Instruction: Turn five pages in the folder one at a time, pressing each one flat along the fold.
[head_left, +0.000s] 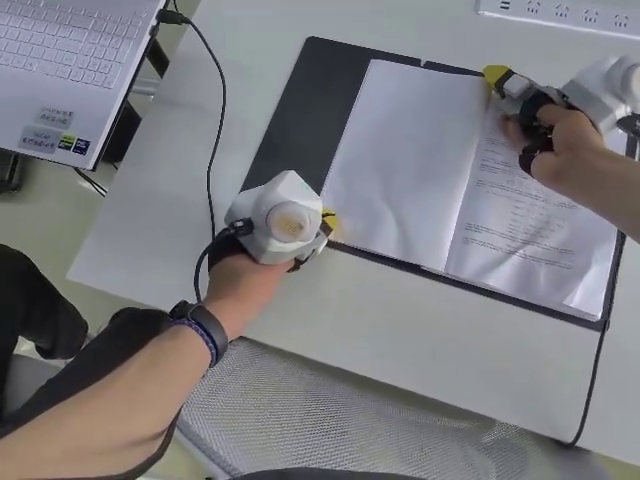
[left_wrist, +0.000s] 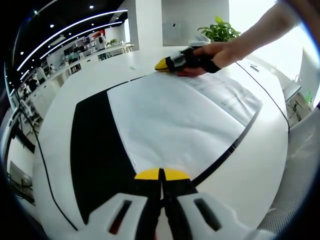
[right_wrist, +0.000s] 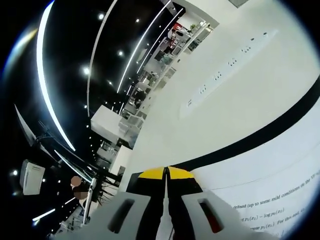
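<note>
Nearest me in the head view, a grey mesh chair sits below the edge of the white table. A forearm wearing a dark wristband reaches onto the table. Its hand holds my left gripper. The yellow-tipped jaws are pressed together with nothing visible between them, and the tips rest at the near edge of a blank page.

The folder lies open and flat on the table, its black cover showing along the left side and the near edge. The blank page, slightly creased, lies left of the fold. A printed page lies right of it.

At the far end of the fold is my right gripper. Its jaws are also pressed together, tips down on the paper. In the right gripper view the closed tips sit at the top of the printed page, beside the black strip of the folder's edge.

A black cable runs over the table left of the folder, toward the left gripper. Farther off, an open white laptop sits at the far left and a white power strip lies at the far right. In the left gripper view, a green plant stands beyond the table.
</note>
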